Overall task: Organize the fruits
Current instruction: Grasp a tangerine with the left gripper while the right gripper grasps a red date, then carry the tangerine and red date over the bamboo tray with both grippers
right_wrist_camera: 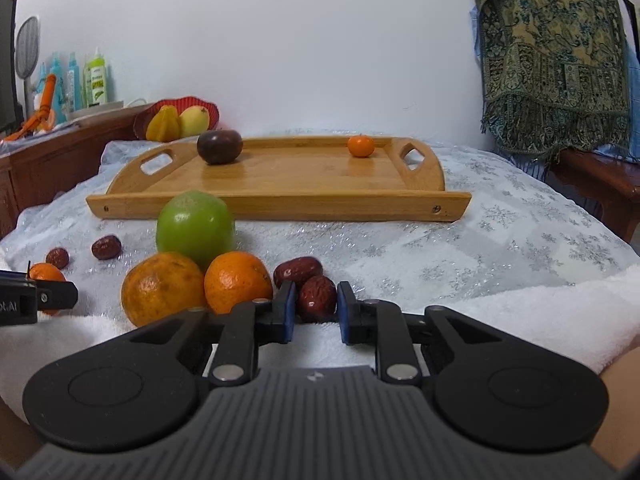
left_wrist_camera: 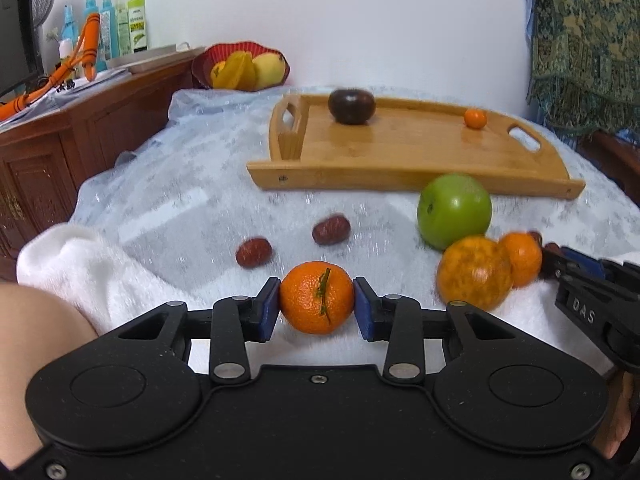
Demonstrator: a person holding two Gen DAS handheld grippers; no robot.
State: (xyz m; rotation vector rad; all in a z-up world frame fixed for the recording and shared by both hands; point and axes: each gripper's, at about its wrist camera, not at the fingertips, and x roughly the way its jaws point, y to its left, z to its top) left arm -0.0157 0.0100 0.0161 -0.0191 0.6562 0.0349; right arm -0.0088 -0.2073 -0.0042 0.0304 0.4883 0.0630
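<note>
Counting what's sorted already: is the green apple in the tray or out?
Out. The green apple sits on the cloth in front of the wooden tray, outside its near rim.

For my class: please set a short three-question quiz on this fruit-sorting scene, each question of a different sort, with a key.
1. True or false: the wooden tray already holds two fruits.
2. Multiple choice: the left gripper is shut on
A. a green apple
B. a small orange
C. a banana
3. Fill in: the right gripper is shut on a red ____.

Key:
1. True: a dark round fruit and a tiny orange sit on it.
2. B: its pads press the small orange from both sides.
3. date: the red date sits between its pads, beside another date.
</note>
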